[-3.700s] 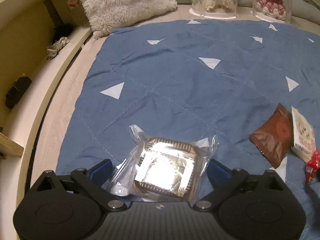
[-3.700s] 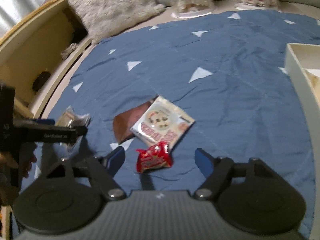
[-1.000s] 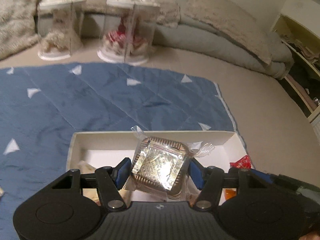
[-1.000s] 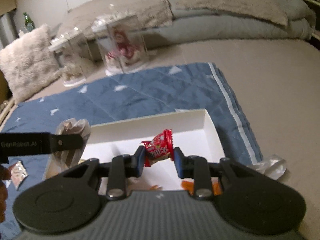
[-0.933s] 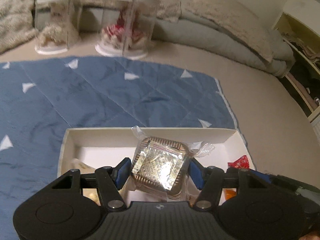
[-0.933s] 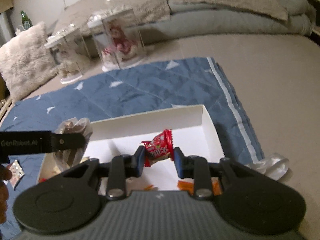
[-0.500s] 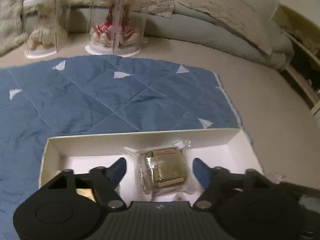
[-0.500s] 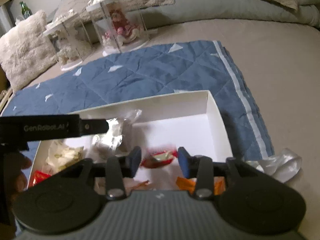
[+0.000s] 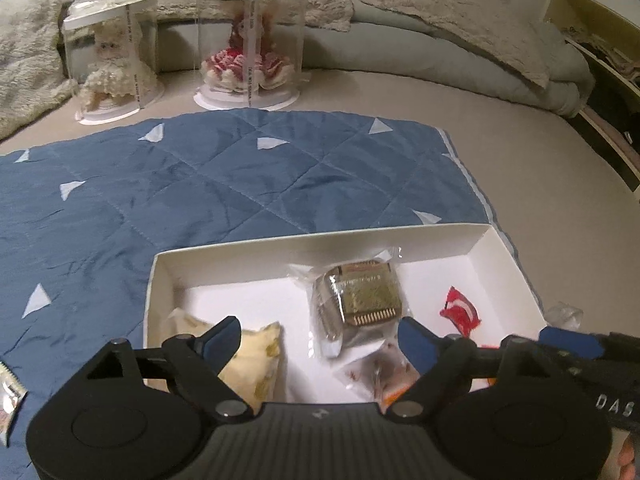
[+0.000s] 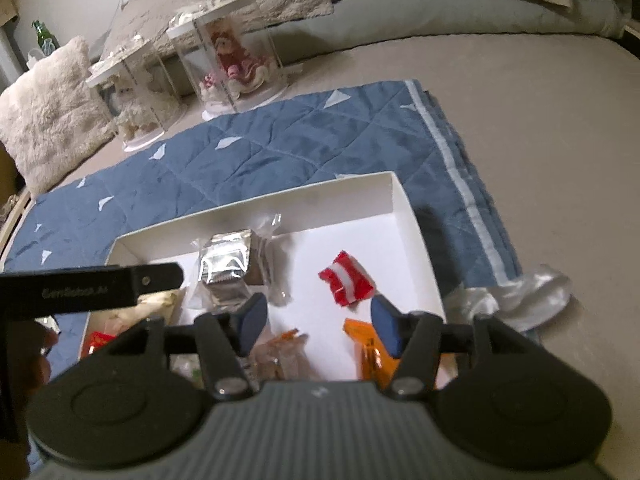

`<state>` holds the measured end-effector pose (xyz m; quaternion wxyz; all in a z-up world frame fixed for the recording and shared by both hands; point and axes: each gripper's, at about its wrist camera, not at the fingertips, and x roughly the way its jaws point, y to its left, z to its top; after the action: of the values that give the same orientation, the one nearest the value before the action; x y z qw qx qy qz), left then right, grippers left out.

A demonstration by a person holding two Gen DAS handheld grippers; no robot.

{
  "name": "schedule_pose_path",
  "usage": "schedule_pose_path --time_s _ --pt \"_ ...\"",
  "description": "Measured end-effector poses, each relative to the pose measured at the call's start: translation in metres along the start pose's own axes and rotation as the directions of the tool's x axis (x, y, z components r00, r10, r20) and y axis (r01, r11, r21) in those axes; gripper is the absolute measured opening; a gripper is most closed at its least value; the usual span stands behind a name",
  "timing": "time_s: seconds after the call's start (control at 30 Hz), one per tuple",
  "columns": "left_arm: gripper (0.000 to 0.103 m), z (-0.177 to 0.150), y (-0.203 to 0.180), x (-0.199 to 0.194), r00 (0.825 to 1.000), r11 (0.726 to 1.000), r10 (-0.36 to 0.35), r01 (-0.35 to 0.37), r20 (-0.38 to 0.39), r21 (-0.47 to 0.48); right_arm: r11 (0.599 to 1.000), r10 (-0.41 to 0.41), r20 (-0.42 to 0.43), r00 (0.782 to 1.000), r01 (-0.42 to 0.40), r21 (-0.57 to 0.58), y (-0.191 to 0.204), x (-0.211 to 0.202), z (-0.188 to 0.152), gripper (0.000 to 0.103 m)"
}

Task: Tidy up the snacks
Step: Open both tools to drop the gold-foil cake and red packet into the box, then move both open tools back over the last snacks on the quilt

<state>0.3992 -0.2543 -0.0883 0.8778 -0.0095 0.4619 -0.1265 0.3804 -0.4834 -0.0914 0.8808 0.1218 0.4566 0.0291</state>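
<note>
A white box (image 9: 320,242) sits on the blue quilt (image 9: 200,184). In it lie a clear-wrapped gold cookie (image 9: 360,300), a red candy packet (image 9: 460,312), a yellow packet (image 9: 256,352) and other wrappers. My left gripper (image 9: 320,340) is open and empty above the box's near side. My right gripper (image 10: 316,320) is open and empty over the box (image 10: 416,232); the cookie (image 10: 228,264), red packet (image 10: 348,280) and an orange packet (image 10: 368,344) lie below it.
Two clear doll cases (image 9: 248,44) stand beyond the quilt, with pillows (image 9: 440,12) behind. A crumpled clear wrapper (image 10: 516,292) lies right of the box. A loose snack packet (image 9: 10,400) lies on the quilt at far left.
Both grippers opened over the box: the left let go of the cookie and the right let go of the red packet. Both snacks now lie in the box, and both grippers have lifted slightly.
</note>
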Motion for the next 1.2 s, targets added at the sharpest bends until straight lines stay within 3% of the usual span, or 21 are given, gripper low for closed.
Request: schedule_pose_path --time_s 0.27,0.47,0.73,1.2 --pt "0.09 -0.016 0.005 -0.033 1.0 1.0 0.008 -0.008 0.008 0.023 1.0 -0.03 0.041 0.999 0.03 -0.008 0.006 -0.032 -0.009 0.073" --pt "0.098 -0.029 0.009 -0.059 1.0 0.999 0.005 -0.006 0.028 0.033 0.999 -0.053 0.074 0.996 0.054 -0.006 0.014 -0.058 -0.023 0.082" --pt "0.103 -0.046 0.019 -0.084 0.999 0.999 0.006 -0.007 0.038 0.048 0.996 -0.082 0.126 0.989 0.085 -0.012 0.029 -0.082 -0.042 0.103" --pt "0.103 -0.062 0.075 -0.132 0.997 0.999 0.04 -0.041 0.067 0.02 0.993 -0.106 0.152 0.983 0.113 -0.037 0.075 -0.101 -0.063 0.103"
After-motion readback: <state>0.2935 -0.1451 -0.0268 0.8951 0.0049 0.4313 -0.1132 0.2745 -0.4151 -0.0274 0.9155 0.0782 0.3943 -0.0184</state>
